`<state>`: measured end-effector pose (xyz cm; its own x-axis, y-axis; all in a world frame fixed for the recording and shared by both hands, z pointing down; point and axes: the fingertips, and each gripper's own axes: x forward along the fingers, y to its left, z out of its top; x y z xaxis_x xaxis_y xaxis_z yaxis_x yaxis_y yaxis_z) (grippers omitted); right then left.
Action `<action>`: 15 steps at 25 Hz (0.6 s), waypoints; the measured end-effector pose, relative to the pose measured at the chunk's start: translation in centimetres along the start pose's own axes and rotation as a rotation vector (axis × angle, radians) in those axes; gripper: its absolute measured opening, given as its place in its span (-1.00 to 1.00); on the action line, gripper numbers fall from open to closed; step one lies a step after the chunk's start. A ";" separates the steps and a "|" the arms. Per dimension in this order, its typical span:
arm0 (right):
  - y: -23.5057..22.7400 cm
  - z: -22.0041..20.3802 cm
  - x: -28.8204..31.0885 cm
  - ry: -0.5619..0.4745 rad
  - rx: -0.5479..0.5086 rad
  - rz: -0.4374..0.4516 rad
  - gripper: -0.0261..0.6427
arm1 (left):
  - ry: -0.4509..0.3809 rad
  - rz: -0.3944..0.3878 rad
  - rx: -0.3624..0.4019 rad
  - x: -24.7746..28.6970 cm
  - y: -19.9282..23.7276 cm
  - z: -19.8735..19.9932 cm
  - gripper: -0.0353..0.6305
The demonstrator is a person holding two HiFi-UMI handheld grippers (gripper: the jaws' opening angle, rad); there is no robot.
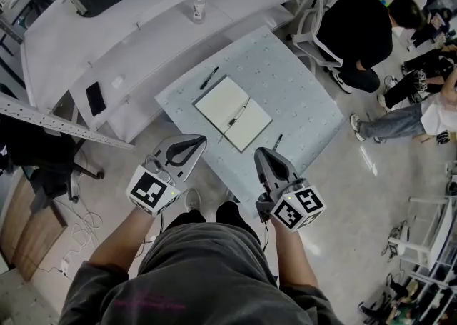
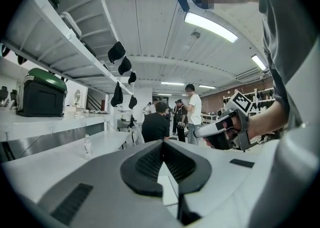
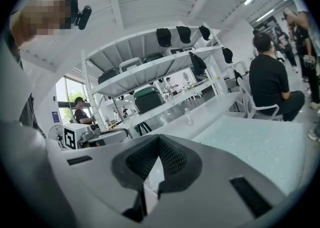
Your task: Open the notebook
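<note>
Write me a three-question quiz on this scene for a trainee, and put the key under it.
1. Multiple choice: what lies on the table beside the far edge of the notebook?
A) a black pen
B) a bottle
C) a phone

2. True or false: the right gripper rests on the notebook.

3. Fill in: the jaws of the left gripper are ___, with nothing between them.

Key: 1 A; 2 false, it is held short of the notebook, near the table's near edge; 3 shut.
</note>
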<state>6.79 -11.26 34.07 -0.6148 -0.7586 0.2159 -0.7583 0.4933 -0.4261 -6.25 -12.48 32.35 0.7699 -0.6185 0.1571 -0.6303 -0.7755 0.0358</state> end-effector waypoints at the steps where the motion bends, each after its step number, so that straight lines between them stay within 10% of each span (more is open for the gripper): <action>1: 0.0 0.0 0.0 0.002 -0.001 0.000 -0.91 | -0.007 0.002 0.002 0.0 0.0 0.1 -0.89; 15: -0.6 -0.6 1.0 0.030 -0.010 0.014 -0.91 | -0.009 0.022 -0.026 0.9 0.5 -0.6 -0.89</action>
<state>6.47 -12.05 35.06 -0.6312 -0.7388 0.2359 -0.7518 0.5081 -0.4204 -5.89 -13.37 33.10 0.7569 -0.6363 0.1488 -0.6491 -0.7584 0.0585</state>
